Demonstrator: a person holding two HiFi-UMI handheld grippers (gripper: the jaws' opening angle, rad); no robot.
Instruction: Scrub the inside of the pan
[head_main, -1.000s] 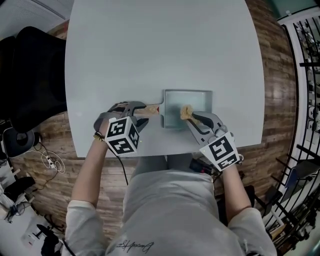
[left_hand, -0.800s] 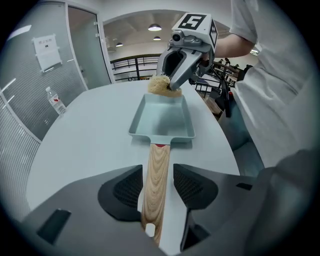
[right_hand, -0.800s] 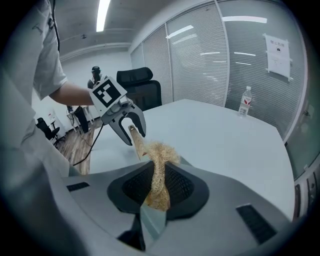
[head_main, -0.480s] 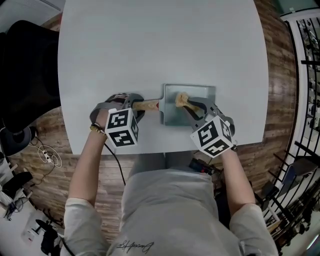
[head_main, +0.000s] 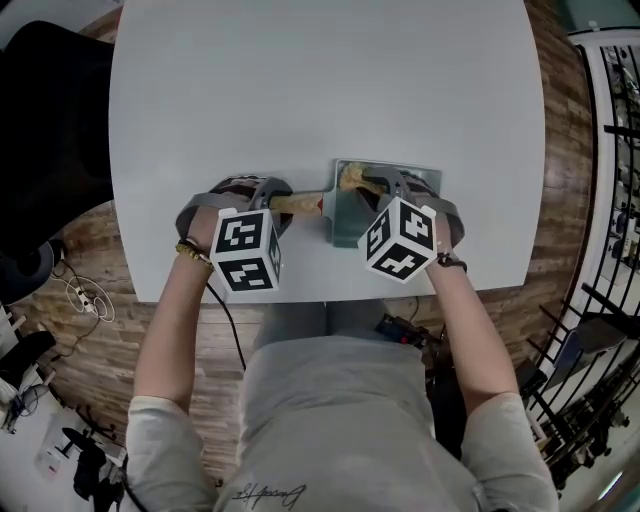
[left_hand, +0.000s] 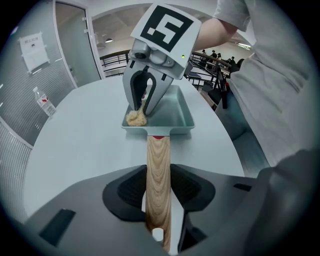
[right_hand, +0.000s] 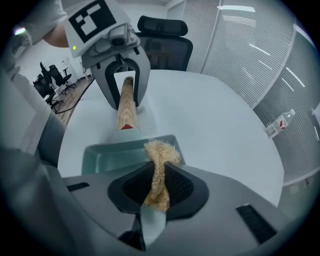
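The left gripper (left_hand: 159, 181), whose jaws have just been closing, clamps the wooden handle (left_hand: 159, 150) of a grey-green rectangular pan (left_hand: 182, 117) on the white table (head_main: 320, 90). The right gripper (right_hand: 159, 184) pinches a tan fibrous scrubber (right_hand: 159, 150). Seen from overhead, the scrubber sits in the pan's 10 o'clock corner. The right gripper's marker cube (head_main: 400, 238) hides much of the pan. Far off at 10 o'clock in the left gripper view, the print on a wall notice (left_hand: 34, 50) is too small to read.
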